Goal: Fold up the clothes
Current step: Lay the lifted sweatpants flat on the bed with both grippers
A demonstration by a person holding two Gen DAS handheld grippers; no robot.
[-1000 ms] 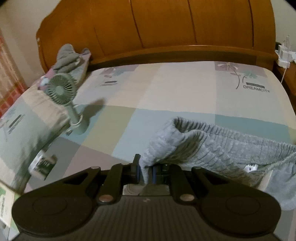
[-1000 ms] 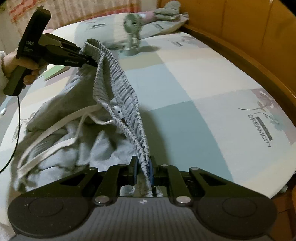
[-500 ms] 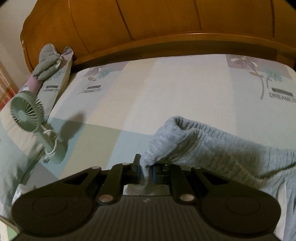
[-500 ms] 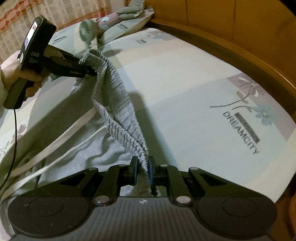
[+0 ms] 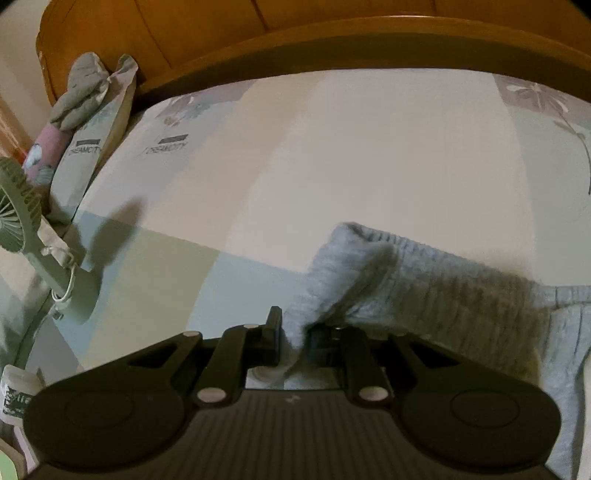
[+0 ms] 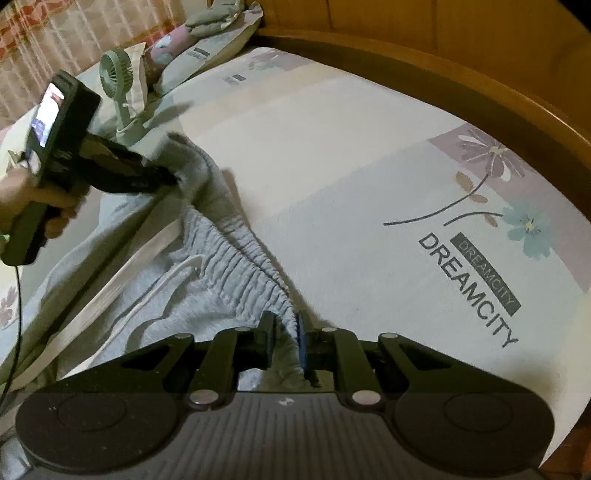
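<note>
Grey sweatpants [image 6: 221, 280] lie on the bed with the ribbed elastic waistband [image 6: 255, 266] stretched between my two grippers and resting on the sheet. White drawstrings [image 6: 162, 280] trail over the cloth. In the left wrist view my left gripper [image 5: 295, 332] has one end of the waistband [image 5: 332, 266] between its jaws, which are opening and look loose on it. That left gripper [image 6: 175, 181], held by a hand [image 6: 22, 199], also shows at the left of the right wrist view. My right gripper [image 6: 284, 332] is opening too, with the other waistband end still between its fingers.
The bed sheet [image 6: 369, 206] is patchwork with flower prints. A wooden headboard [image 5: 295, 22] curves round the far side. A small green fan [image 6: 118, 77] stands by the pillows [image 6: 207, 55], with a grey cloth [image 5: 81, 88] on top. A small white packet [image 5: 14, 391] lies near the left edge.
Both grippers moved toward the headboard and sank, laying the waistband on the sheet. The jaws of both have widened around the cloth.
</note>
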